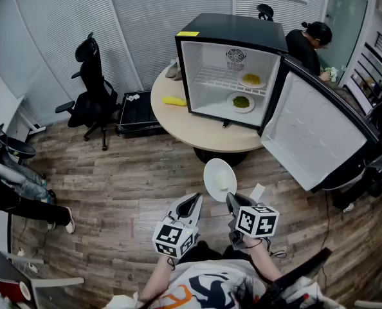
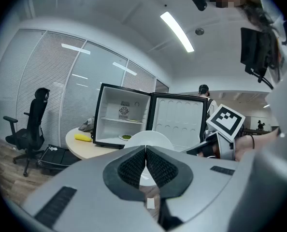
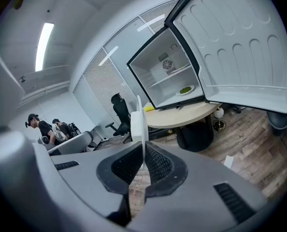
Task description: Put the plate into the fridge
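Before the open fridge [image 1: 242, 31], we see our right gripper [image 3: 143, 148] clamping the white plate [image 3: 139, 122] edge-on, while the left gripper view shows our left gripper [image 2: 146, 151] clenched empty.

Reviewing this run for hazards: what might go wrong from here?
The right gripper pinches the white plate only at its rim, so it might tilt or slip. The fridge already holds an upper food plate and a lower food plate; the incoming plate could knock either.

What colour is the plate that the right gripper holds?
The plate is plain white, clearest in the head view.
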Demonstrator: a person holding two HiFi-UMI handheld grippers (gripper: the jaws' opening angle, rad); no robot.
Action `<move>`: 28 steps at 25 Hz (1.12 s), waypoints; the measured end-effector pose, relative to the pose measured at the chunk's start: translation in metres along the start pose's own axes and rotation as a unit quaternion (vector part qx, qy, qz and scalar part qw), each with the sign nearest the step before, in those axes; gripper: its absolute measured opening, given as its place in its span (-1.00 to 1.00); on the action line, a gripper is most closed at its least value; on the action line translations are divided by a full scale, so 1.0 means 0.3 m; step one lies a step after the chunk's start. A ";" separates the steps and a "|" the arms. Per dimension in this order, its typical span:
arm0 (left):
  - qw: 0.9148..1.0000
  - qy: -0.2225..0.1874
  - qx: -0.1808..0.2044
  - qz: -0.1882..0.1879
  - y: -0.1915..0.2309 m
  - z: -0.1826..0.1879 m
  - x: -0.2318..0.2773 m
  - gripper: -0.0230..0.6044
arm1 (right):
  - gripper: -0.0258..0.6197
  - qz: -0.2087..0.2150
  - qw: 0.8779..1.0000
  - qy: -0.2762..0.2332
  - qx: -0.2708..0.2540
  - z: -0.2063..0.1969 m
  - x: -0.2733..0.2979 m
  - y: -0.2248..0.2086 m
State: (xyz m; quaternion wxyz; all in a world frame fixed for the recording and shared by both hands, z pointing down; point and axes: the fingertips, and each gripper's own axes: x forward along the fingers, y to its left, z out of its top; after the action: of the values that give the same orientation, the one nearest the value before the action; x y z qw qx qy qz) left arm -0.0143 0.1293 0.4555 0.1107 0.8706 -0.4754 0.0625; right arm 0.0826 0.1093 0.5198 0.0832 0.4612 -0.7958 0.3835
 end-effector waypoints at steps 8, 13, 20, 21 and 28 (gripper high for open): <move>1.000 -0.004 0.003 -0.007 0.022 0.013 0.017 -0.89 | -0.84 0.001 1.000 -0.015 0.015 0.026 0.023 0.005; 1.000 -0.004 0.005 -0.016 0.037 0.019 0.021 -0.89 | -0.84 0.008 0.999 -0.016 0.026 0.029 0.043 0.023; 1.000 -0.007 0.007 -0.018 0.088 0.026 0.017 -0.89 | -0.84 0.001 0.999 -0.027 0.040 0.057 0.072 0.042; 1.000 -0.008 0.006 -0.018 0.100 0.026 0.015 -0.89 | -0.84 0.003 0.999 -0.027 0.043 0.056 0.081 0.049; 1.000 -0.002 0.000 -0.024 0.153 -0.006 -0.003 -0.89 | -0.84 -0.003 0.997 -0.036 0.064 0.044 0.114 0.072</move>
State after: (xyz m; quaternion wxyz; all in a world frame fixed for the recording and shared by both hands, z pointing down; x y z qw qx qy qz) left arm -0.0534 0.1065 0.4632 0.1118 0.8816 -0.4550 0.0583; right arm 0.0490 0.0834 0.5157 0.0255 0.4815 -0.7707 0.4166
